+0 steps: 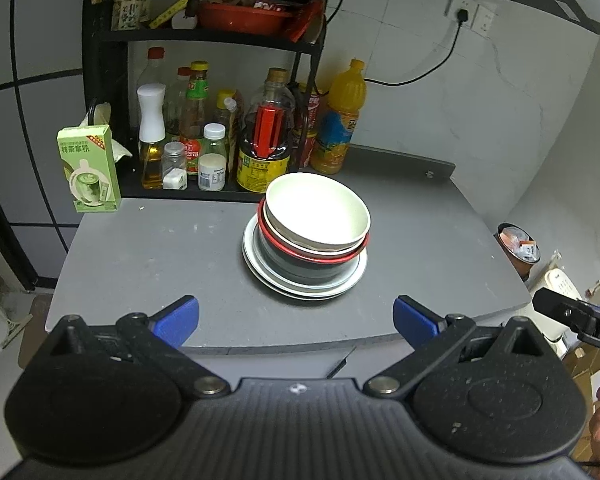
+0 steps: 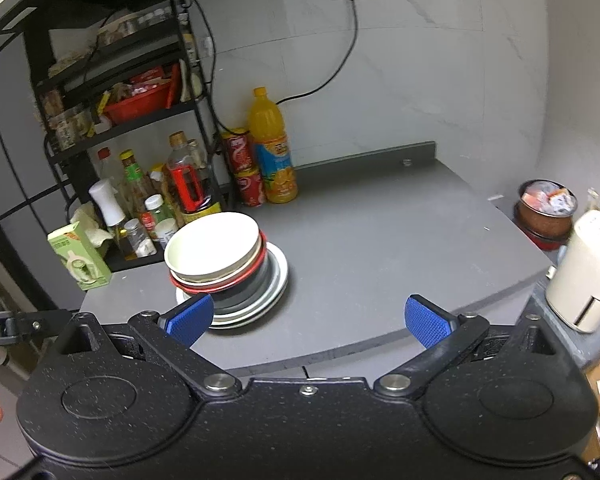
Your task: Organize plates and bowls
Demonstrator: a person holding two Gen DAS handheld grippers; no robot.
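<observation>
A stack of dishes sits on the grey countertop point(image 1: 160, 248): a cream bowl point(image 1: 318, 210) on top, nested in a red-rimmed bowl point(image 1: 342, 256), on a dark grey bowl point(image 1: 300, 270), over white plates point(image 1: 256, 264). My left gripper point(image 1: 296, 322) hangs open just in front of the stack, holding nothing. In the right wrist view the same cream bowl point(image 2: 212, 246) and plates point(image 2: 278, 280) lie left of centre on the countertop point(image 2: 380, 248). My right gripper point(image 2: 310, 320) is open and empty, with its left blue fingertip point(image 2: 192, 318) just in front of the plates.
Behind the stack stand bottles and jars point(image 1: 204, 136), an orange juice bottle point(image 1: 340, 120), a black shelf rack point(image 1: 112, 40) and a green carton point(image 1: 88, 168). A waste bin point(image 2: 546, 212) and a cream appliance point(image 2: 584, 268) sit beyond the counter's right edge.
</observation>
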